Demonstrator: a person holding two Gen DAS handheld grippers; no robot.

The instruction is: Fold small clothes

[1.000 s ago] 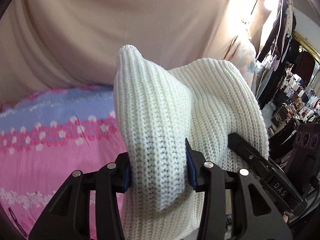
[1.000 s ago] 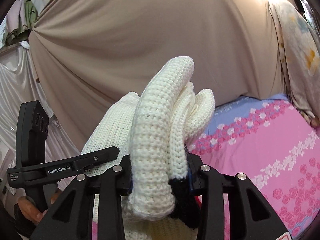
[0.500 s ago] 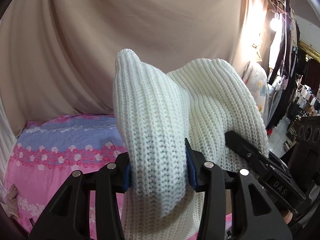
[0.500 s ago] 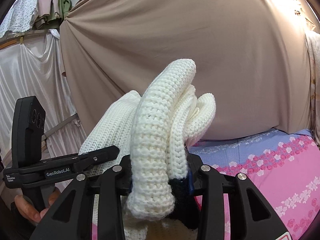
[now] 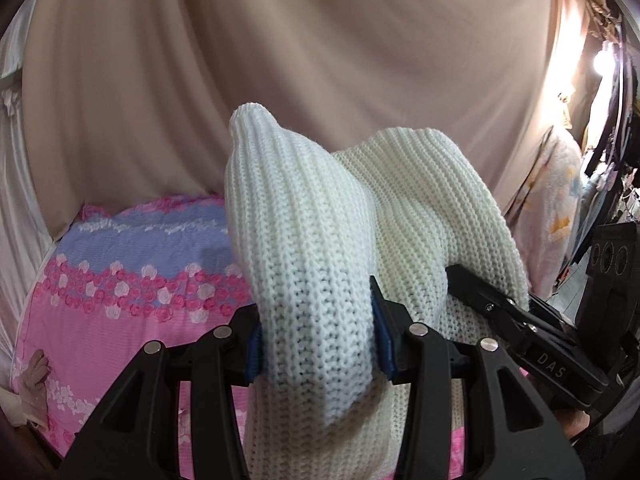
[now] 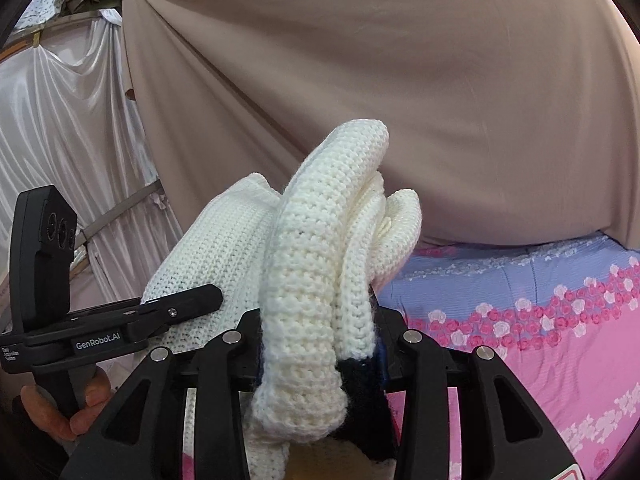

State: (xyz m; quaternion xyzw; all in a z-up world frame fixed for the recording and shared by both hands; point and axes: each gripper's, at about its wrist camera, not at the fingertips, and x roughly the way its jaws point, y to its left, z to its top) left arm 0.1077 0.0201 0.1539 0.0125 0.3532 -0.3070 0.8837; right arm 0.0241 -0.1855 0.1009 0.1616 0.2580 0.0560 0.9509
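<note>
A white knitted garment point(image 5: 304, 248) is held up in the air between both grippers. My left gripper point(image 5: 316, 340) is shut on one bunched end of it. My right gripper point(image 6: 320, 344) is shut on the other end, a thick folded edge point(image 6: 316, 264) with a dark trim point(image 6: 360, 384) at the bottom. The right gripper also shows in the left wrist view point(image 5: 520, 328) at the right, against the knit. The left gripper shows in the right wrist view point(image 6: 120, 320) at the left, in a hand. The garment's lower part is hidden behind the jaws.
A bed with a pink and blue flowered sheet point(image 5: 120, 292) lies below; it also shows in the right wrist view point(image 6: 540, 320). A beige drape point(image 6: 400, 80) hangs behind. White curtains point(image 6: 60, 140) hang at left. Hanging clothes point(image 5: 560, 200) crowd the right side. A small pale garment point(image 5: 34, 372) lies at the bed's left edge.
Both grippers have swung with the garment still gripped: the left view turned left, showing more bed, and the right view turned left, showing more curtain and less bed.
</note>
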